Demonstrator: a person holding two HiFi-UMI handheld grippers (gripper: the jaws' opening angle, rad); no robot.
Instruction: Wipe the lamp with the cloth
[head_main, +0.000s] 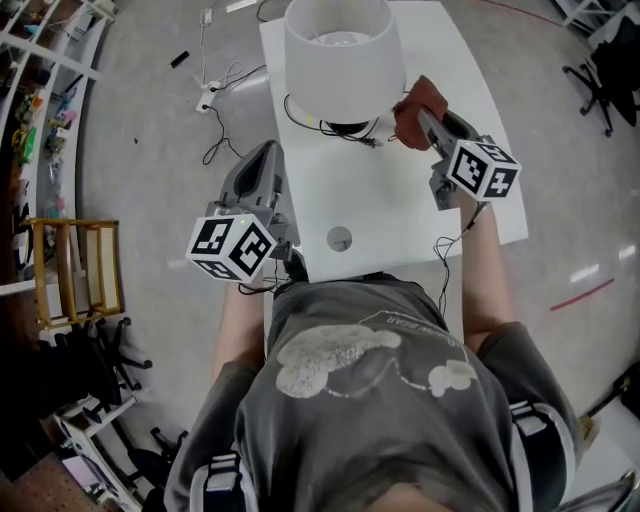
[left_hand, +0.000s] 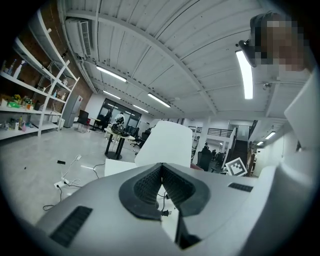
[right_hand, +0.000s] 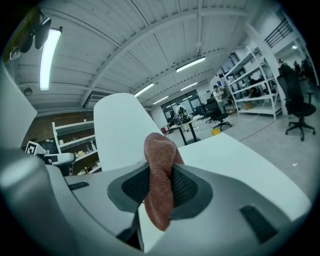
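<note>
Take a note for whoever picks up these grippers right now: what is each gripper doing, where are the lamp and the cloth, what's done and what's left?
Left gripper: jaws together, nothing in them, held near the left edge of the white table, short of the lamp.
Right gripper: shut on the reddish cloth, raised close by the right side of the lamp shade; whether the cloth touches it cannot be told.
Lamp: upright at the table's far end.
Done: cloth is in grip and brought to the lamp.
Left: the wiping itself; how much is already wiped does not show.
</note>
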